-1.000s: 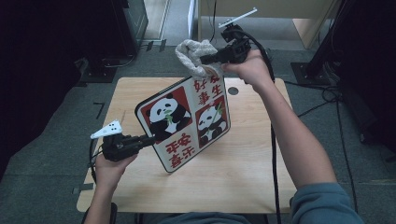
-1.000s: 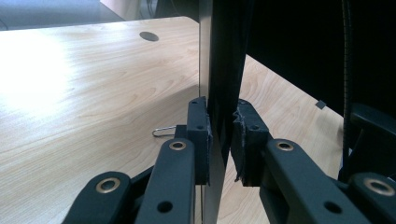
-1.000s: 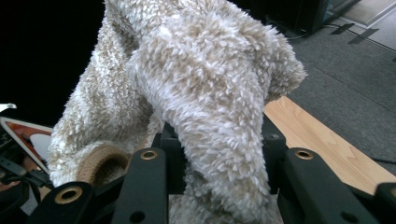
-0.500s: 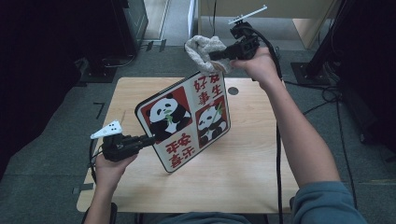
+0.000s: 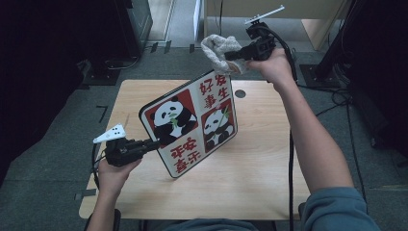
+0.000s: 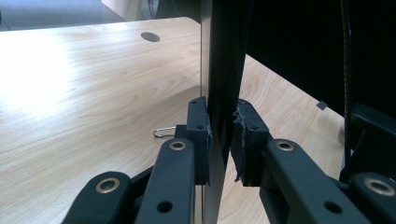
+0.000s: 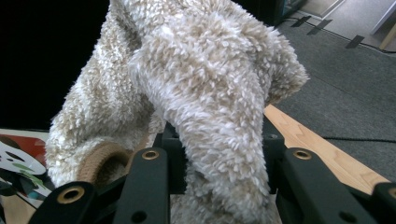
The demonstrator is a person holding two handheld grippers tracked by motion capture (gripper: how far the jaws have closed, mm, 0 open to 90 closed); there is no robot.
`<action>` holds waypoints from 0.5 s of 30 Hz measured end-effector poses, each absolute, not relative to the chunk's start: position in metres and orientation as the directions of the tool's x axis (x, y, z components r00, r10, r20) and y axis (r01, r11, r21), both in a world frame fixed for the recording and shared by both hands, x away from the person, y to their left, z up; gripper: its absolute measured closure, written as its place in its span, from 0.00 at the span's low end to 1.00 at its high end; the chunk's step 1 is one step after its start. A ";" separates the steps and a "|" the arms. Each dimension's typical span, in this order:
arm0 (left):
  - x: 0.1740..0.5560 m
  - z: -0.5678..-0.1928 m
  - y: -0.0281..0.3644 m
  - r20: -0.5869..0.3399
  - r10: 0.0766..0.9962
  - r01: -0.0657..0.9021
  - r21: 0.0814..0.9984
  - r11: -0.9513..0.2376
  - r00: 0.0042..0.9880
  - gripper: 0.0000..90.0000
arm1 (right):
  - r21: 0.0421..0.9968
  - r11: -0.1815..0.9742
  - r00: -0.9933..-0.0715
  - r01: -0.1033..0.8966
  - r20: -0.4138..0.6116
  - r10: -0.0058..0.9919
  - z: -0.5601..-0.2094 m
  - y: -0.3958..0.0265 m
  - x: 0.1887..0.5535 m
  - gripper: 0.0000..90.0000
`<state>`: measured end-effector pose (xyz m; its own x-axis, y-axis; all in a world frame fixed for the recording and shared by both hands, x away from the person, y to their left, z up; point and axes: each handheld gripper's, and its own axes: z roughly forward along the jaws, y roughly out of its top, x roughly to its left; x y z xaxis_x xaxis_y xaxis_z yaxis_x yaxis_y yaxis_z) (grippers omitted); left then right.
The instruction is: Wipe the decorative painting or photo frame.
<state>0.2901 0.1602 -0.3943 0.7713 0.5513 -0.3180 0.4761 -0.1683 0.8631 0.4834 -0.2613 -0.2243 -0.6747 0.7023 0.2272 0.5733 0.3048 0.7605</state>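
High view: left gripper (image 5: 153,143) clamped on the lower left edge of a panda board (image 5: 192,122), tilted up off the wooden table (image 5: 260,163), one lower corner down near the tabletop. Red squares with pandas and red characters across the board's face. Right gripper (image 5: 230,56) raised beyond the far edge of the table, jaws pinched on a fluffy cream cloth (image 5: 216,50), hanging just above the board's top corner; whether touching it, hard to tell. Round cable hole (image 5: 240,93) in the tabletop just right of the board. Black cable (image 5: 290,159) trailing down along the right forearm. Dark furniture at far left, grey carpet all around, black stand feet at far right.

Left gripper view: board (image 6: 224,70) seen edge-on, squeezed between the two black pads (image 6: 200,135), splitting the view and blocking most of the right side. Small wire clip (image 6: 163,132) lying on the table (image 6: 70,93) just left of the jaws; cable hole (image 6: 150,36) farther off.

Right gripper view: cloth (image 7: 196,84) bunched between the jaws and draped over them, hiding most of the scene ahead; sliver of the board's panda print (image 7: 18,163) at lower left, table edge (image 7: 317,144) at right.
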 end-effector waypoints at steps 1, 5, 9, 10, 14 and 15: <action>0.290 -0.394 0.160 -0.318 0.552 0.476 0.863 -0.168 0.771 0.88 | 0.761 0.305 -0.675 0.572 0.225 0.703 -0.225 -0.262 0.483 0.73; 0.290 -0.394 0.160 -0.317 0.554 0.476 0.863 -0.168 0.770 0.88 | 0.763 0.300 -0.670 0.573 0.224 0.708 -0.228 -0.266 0.484 0.74; 0.290 -0.394 0.160 -0.311 0.556 0.473 0.864 -0.173 0.771 0.88 | 0.765 0.314 -0.666 0.562 0.194 0.721 -0.229 -0.267 0.483 0.74; 0.290 -0.394 0.160 -0.311 0.555 0.473 0.864 -0.173 0.771 0.88 | 0.767 0.311 -0.661 0.562 0.190 0.726 -0.230 -0.268 0.483 0.74; 0.290 -0.394 0.160 -0.312 0.555 0.473 0.864 -0.173 0.771 0.88 | 0.770 0.301 -0.655 0.563 0.194 0.730 -0.236 -0.273 0.483 0.74; 0.290 -0.394 0.160 -0.312 0.555 0.473 0.864 -0.173 0.771 0.88 | 0.771 0.297 -0.652 0.564 0.195 0.732 -0.237 -0.275 0.483 0.74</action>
<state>0.2898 0.1598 -0.3940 0.7714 0.5547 -0.3119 0.4734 -0.1726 0.8638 0.4834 -0.2745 -0.2371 -0.6525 0.7323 0.1950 0.5635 0.2969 0.7709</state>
